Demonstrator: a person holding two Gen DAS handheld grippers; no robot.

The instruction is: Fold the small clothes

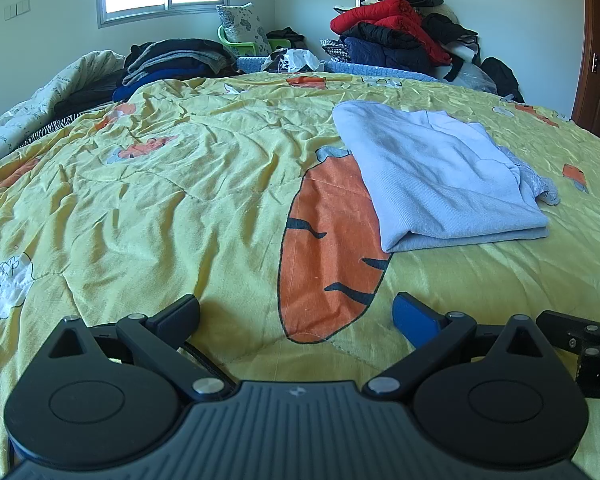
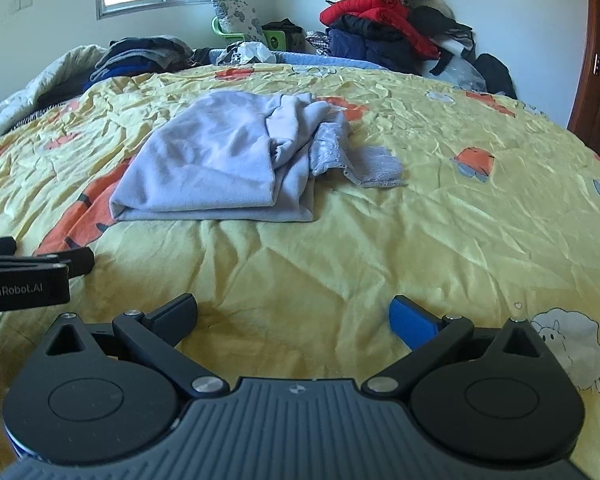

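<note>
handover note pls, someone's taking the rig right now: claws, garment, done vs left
Left claw: open, empty, low over the yellow carrot-print quilt.
Right claw: open, empty, beside the left one.
Pale blue garment: on the quilt ahead of both claws, touched by neither, already folded into a rough rectangle.
Not tidy: a lacy grey-blue part spills out on its right side and the right edge is bunched.
Left, probably: tuck that part in and square the fold. Whether the piles at the far end of the bed are part of the job is unclear.
</note>
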